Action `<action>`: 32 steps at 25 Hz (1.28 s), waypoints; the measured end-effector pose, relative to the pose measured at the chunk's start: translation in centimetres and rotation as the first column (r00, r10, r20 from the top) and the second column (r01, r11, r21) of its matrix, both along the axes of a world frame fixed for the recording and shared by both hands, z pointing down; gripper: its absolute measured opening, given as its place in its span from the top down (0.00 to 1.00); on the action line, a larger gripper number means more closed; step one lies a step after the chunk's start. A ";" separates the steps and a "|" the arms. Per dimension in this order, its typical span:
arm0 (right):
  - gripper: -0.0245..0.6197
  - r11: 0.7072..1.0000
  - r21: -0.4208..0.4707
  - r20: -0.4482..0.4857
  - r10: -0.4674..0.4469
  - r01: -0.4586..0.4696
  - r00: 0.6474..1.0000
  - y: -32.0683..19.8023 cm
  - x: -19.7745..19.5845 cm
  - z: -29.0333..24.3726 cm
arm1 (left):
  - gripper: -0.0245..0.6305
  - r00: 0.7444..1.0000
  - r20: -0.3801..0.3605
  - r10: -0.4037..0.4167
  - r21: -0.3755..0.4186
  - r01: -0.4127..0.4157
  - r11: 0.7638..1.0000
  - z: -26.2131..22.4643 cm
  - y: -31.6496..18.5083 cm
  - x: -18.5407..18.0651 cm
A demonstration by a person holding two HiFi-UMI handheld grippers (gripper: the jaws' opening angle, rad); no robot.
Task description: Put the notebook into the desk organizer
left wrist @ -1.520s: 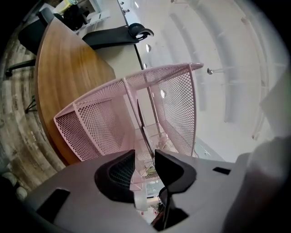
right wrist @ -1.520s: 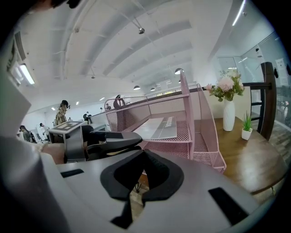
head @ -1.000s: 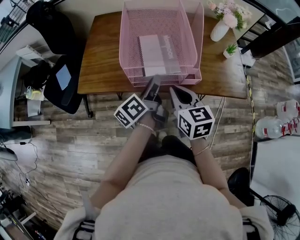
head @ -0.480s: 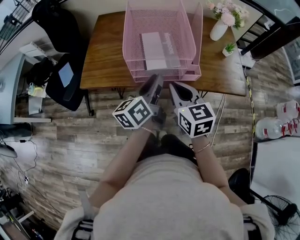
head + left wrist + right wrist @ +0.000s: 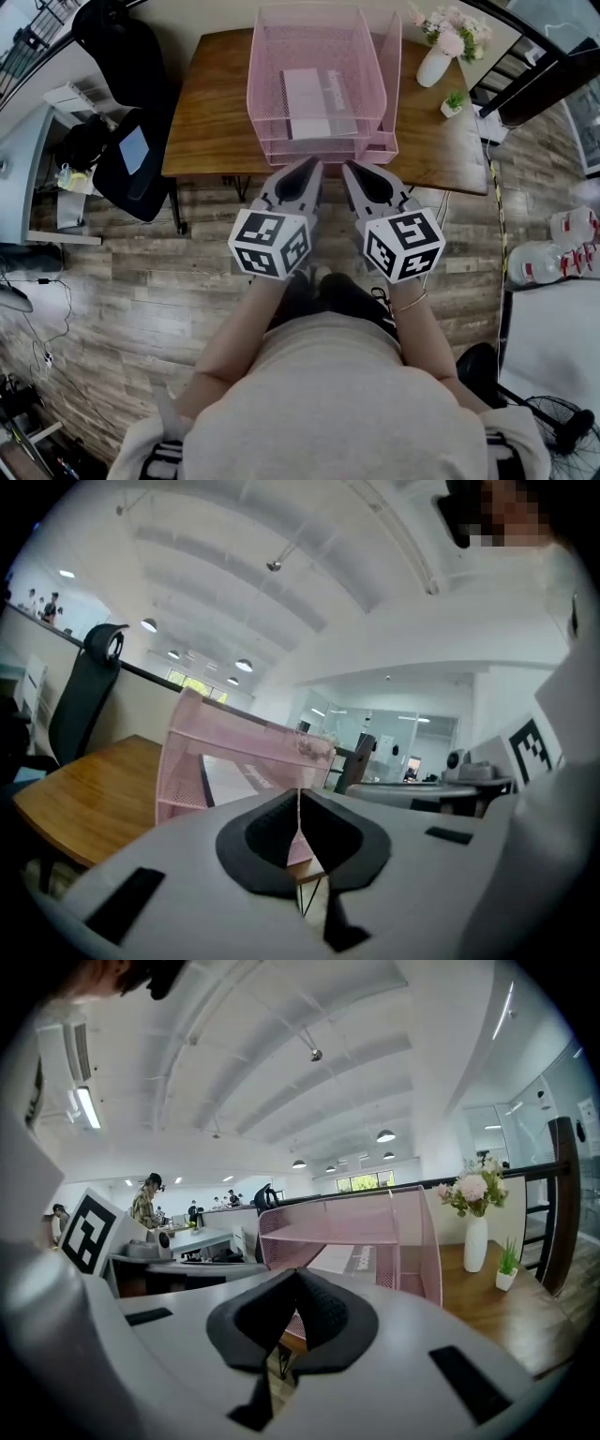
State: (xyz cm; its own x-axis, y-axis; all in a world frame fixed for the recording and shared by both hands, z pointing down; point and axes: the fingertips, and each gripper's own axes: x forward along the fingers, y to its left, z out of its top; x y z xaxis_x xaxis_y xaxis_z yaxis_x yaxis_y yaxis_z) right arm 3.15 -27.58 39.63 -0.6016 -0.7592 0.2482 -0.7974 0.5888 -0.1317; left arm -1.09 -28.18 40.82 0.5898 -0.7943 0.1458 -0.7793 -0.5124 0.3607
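The desk organizer (image 5: 319,37) is pink-coated metal mesh, the notebook (image 5: 315,99) has a matt, pale paper cover, the table (image 5: 211,122) is smooth, faintly glossy brown wood, the vase (image 5: 433,64) is glossy white ceramic, and the floor (image 5: 122,272) shows rough, weathered-looking wood planks.

An open-plan office: rows of desks (image 5: 183,1241), a black office chair (image 5: 105,42), glass partitions (image 5: 412,738).

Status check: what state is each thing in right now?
Notebook: lying flat inside the organizer.
Organizer: upright on the desk.
Left gripper: shut, jaws have just been closing, nothing between them.
Right gripper: shut, empty.
Vase: upright, holding flowers.
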 end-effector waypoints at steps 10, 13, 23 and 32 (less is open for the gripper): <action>0.95 0.996 0.065 -0.144 -0.052 0.062 0.988 2.0 -0.9 0.5 | 0.95 0.929 0.358 0.095 0.081 -0.132 0.988 0.4 2.9 0.5; 0.95 0.996 0.060 -0.145 -0.059 0.068 0.988 2.5 -1.1 0.8 | 0.95 0.912 0.392 0.123 0.079 -0.167 0.983 0.5 3.6 0.7; 0.95 0.996 0.060 -0.143 -0.060 0.069 0.988 3.0 -2.0 1.0 | 0.95 0.941 0.332 0.069 -0.007 -0.070 0.998 1.8 3.0 -1.0; 0.95 0.997 0.040 -0.124 -0.062 0.067 0.990 2.5 -2.1 1.5 | 0.95 0.940 0.328 0.094 -0.042 -0.085 0.996 2.7 3.2 -0.4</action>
